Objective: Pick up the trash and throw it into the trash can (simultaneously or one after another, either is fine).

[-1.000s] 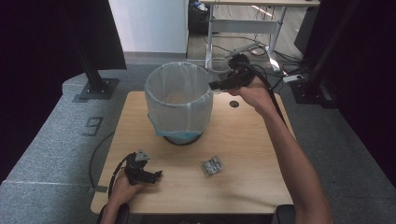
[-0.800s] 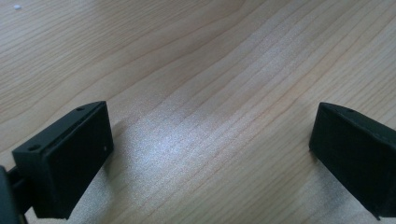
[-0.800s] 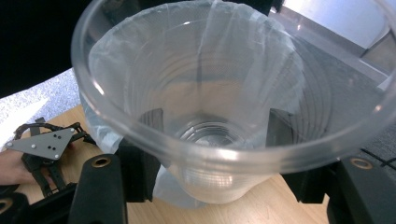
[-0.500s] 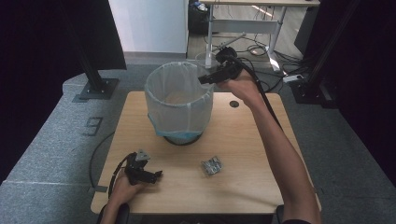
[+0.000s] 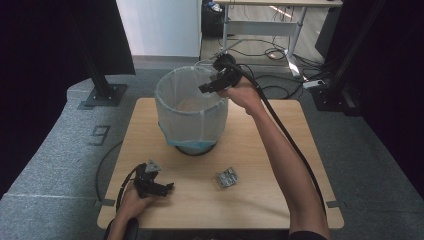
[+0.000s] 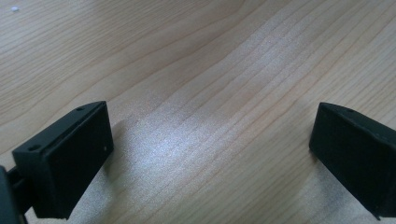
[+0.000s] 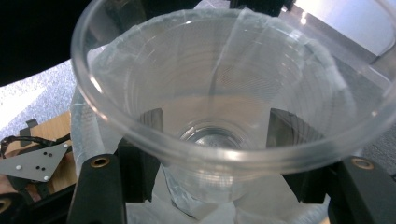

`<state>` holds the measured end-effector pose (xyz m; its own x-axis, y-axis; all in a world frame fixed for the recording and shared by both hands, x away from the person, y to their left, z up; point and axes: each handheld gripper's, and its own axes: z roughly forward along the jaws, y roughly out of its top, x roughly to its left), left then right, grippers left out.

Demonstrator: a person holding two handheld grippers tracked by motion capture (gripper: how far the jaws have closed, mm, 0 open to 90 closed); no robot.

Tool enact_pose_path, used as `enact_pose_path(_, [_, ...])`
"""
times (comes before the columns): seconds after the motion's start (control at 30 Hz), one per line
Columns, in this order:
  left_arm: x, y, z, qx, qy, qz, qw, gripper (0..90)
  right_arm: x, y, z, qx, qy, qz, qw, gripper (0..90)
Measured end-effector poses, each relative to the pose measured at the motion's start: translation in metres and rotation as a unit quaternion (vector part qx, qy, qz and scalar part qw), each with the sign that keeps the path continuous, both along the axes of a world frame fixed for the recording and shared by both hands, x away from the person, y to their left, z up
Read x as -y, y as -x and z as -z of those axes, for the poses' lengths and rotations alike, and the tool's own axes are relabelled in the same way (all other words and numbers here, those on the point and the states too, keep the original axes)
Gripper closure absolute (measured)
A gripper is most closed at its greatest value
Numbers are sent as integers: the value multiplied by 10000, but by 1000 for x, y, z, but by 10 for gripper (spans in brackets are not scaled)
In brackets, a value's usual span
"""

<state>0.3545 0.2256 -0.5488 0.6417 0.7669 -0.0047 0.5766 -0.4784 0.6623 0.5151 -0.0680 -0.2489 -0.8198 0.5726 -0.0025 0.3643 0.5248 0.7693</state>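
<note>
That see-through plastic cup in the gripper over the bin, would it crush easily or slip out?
Probably flimsy: the clear cup looks thin-walled, so a hard squeeze from the right gripper could buckle it. It seems empty, so likely very light. Its smooth tapered sides might slip.

Both grippers are black with blocky jaws, brass-coloured screws, thick black cables, and a grey three-cornered plate [image 5: 152,166] with dots.
</note>
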Motion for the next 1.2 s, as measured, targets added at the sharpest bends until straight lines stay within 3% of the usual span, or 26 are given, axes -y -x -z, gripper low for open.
enact_pose_path(0.57, [0, 0, 0, -8, -9, 9, 10000, 0, -18, -6, 37, -137, 247, -70, 9996, 346])
enact_pose_path(0.6, [0, 0, 0, -7, -7, 8, 10000, 0, -19, -7, 40, -157, 256, -69, 9995, 268])
enact_pose_path(0.63, [0, 0, 0, -7, -7, 8, 10000, 0, -19, -7, 40, -157, 256, -69, 9995, 268])
enact_pose_path(0.67, [0, 0, 0, -7, -7, 7, 10000, 0, -21, -8, 43, -168, 310, -37, 9994, 168])
enact_pose_path(0.7, [0, 0, 0, -7, -8, 9, 10000, 0, -22, -8, 44, -144, 357, -17, 9993, 134])
enact_pose_path(0.83, [0, 0, 0, -7, -6, 7, 10000, 0, -22, -7, 43, -91, 393, -64, 9992, 102])
enact_pose_path(1.2, [0, 0, 0, -9, -4, 7, 10000, 0, -9, 6, 23, 87, 260, -20, 9996, 26])
